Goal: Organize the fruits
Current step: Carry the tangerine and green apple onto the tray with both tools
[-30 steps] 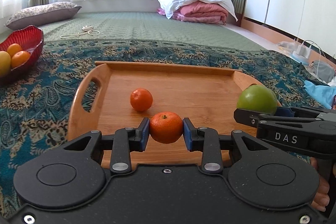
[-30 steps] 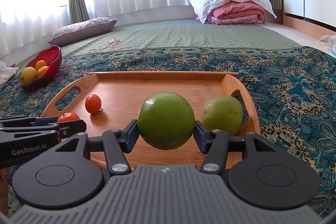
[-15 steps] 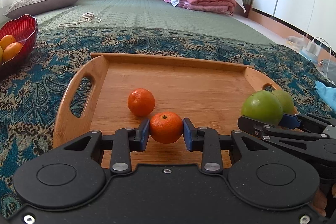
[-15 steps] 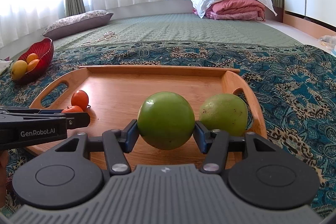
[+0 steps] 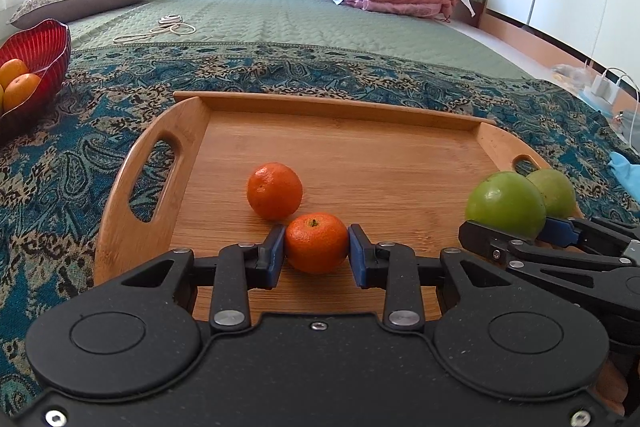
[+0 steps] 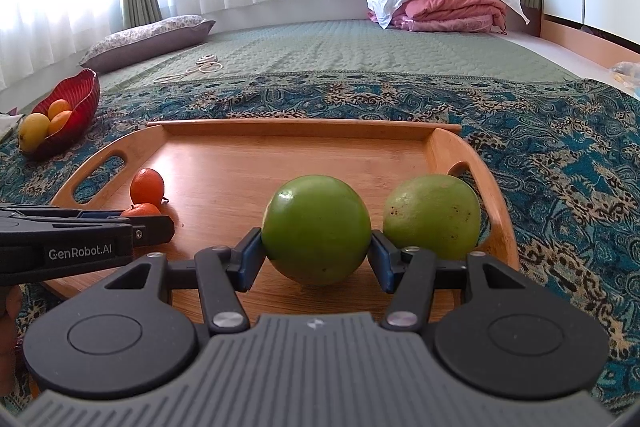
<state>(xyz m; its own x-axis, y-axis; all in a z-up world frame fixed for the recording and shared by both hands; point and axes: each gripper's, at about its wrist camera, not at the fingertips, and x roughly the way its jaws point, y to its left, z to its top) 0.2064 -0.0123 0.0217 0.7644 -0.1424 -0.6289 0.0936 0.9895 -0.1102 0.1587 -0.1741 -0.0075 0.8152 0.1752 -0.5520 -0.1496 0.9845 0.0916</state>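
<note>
Change, left side: since a second ago I brought the left gripper [image 5: 316, 251] forward and a little down over the wooden tray with handles [image 5: 352, 111]; the second small orange mandarin [image 5: 274, 190], lying on the tray, now sits just behind the one I carry.
Change, right side: the right gripper [image 6: 316, 255] also came slightly nearer to the tray floor, and the pale green fruit on the tray [image 6: 432, 215] now looks just beside my held one, on its right.
Meaning for task: I judge both fruits are near their places, orange by orange and green by green; the release is not yet done.
Left grip: clenched on the small orange mandarin [image 5: 316, 242], blue pads pressing both its sides, no change in the opening.
Right grip: clenched on the round green fruit [image 6: 316, 229], pads on both sides, opening steady.
Hand pose: both grippers point forward and tilted down to the tray, side by side; in the right view the left one comes in low from the left edge.
Contact with tray: I cannot tell if the held fruits already touch the wood.
Remaining fruit: the red bowl [image 6: 82, 95] on the patterned cloth [image 5: 60, 147], well apart at the left, holds several orange and yellow fruits.
</note>
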